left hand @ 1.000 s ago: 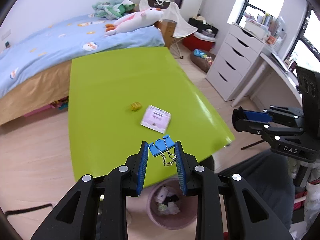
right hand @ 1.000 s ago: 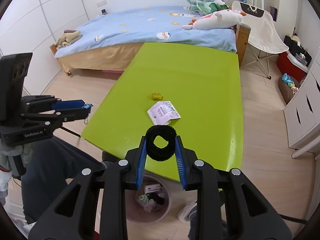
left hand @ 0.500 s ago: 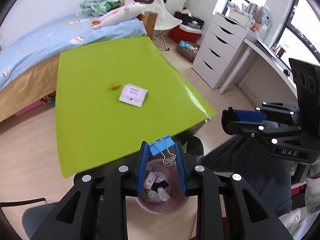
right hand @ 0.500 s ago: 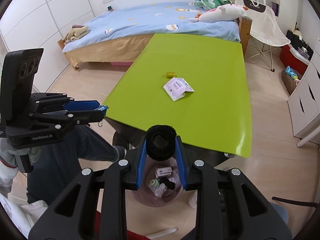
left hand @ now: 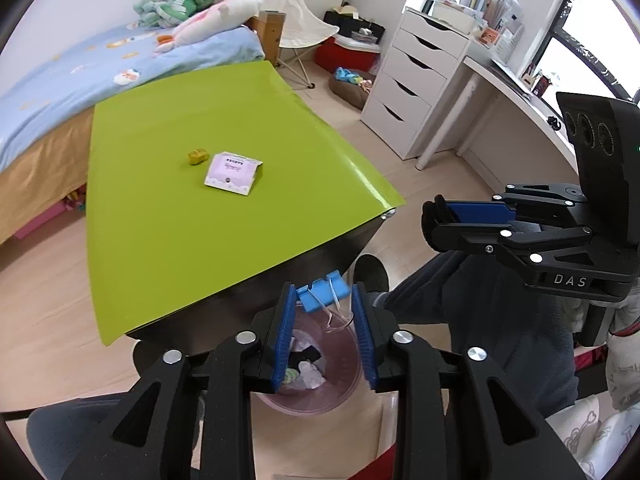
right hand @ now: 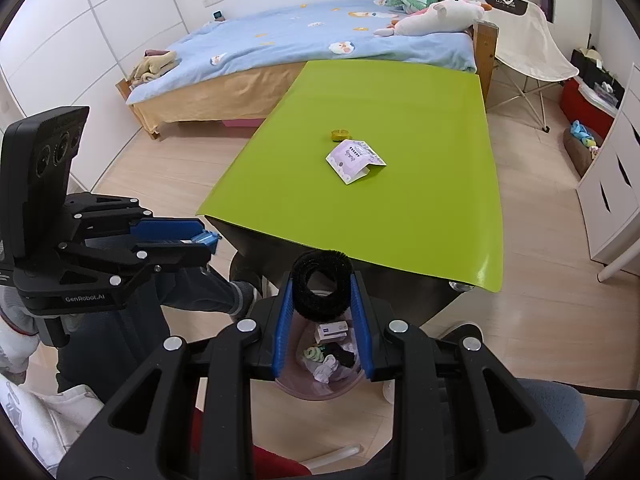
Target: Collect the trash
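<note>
Releasing over the bin is the step we have in hand. Our left gripper (left hand: 324, 312) hangs above the translucent pink plastic waste bin (left hand: 344, 394) on the floor by the near edge of the lime-green table (left hand: 192, 240). Its jaws are opening, and the blue metal binder clip (left hand: 323, 291) between the tips has tilted, with clear gaps to the pads, so it looks already let go. To do this well we should hold the left gripper over the bin's mouth until the clip has dropped clear of the pads, and not swing away early.

Our right gripper (right hand: 322, 304) is clamped on the fuzzy black ring-shaped hair tie (right hand: 319, 287), which sits pinched between the tips directly over the same bin. It should open next, once it is centred over the rim.

Compared with a second ago, both grippers have come off the tabletop and now look down into the bin, which then showed only partly below the table edge. The clip was then gripped squarely; now it hangs askew. The pale purple paper packet (left hand: 233, 173) and the small yellow lump (left hand: 198, 156) beside it lie on the table as before, awaiting collection.
</note>
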A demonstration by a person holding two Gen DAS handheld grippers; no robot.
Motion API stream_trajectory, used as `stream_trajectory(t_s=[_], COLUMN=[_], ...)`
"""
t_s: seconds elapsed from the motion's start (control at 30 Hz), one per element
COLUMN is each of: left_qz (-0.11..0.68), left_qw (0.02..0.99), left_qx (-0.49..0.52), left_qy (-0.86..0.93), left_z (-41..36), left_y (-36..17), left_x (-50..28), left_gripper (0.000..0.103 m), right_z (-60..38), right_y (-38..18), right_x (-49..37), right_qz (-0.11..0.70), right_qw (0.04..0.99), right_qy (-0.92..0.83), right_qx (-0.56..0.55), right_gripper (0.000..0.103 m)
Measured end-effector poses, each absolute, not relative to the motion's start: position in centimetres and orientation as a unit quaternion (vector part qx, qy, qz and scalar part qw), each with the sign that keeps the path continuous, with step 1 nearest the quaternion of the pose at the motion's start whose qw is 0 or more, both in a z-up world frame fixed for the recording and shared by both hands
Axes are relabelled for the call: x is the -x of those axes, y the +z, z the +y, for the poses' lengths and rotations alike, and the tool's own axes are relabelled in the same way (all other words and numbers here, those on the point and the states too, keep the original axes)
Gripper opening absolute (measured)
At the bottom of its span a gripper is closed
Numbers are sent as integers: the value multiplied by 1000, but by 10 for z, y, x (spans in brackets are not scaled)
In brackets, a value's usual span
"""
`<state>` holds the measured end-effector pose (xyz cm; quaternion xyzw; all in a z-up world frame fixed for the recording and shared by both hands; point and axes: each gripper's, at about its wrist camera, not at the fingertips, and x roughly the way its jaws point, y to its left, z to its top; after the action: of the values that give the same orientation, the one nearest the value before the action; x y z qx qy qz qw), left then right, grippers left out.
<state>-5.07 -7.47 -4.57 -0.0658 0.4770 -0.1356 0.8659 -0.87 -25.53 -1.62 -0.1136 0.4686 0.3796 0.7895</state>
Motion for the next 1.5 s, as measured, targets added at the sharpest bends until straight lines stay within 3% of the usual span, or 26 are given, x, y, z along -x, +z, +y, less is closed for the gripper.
stream_trajectory(t_s=[0.07,0.1,0.13,0.27,0.87,0.93,0.97,1.0,1.13,1.27,1.5], left_qz=[474,473,472,466,459,459,458,458,458,460,463], left_qw=[867,868,868,873,879,879,879,879,879,878,876], left_qx=[72,73,76,82,101,101,102,102,103,104,104], left_qy=[-135,-133,-130,-118,-84,-82,-81,-80,-79,-79,-83], left_z=[-74,-73,-71,-66,-39,-37,-37,-36,-34,-34,-35], left_y=[-47,-48,-49,-47,-40,-39,-39,-39,-39,-41,-42], left_x=[50,49,49,48,55,56,56,56,57,58,59], left_gripper=[65,70,82,95,96,96,96,96,96,96,96], right_z=[-255,-255,-256,-255,-243,-241,-241,-241,-243,-246,-250], right_y=[-16,-17,-17,-18,-18,-18,-18,-18,-18,-21,-22], right_x=[8,8,8,9,17,17,17,17,15,11,8], right_qz=[470,470,471,472,470,469,468,467,468,472,477], right_qw=[789,788,787,785,770,769,769,770,775,778,781], right_qy=[382,382,383,386,415,420,421,421,413,403,392], right_qx=[110,111,110,111,114,113,111,108,103,101,91], right_gripper=[28,28,28,28,31,46,64,74,91,97,99])
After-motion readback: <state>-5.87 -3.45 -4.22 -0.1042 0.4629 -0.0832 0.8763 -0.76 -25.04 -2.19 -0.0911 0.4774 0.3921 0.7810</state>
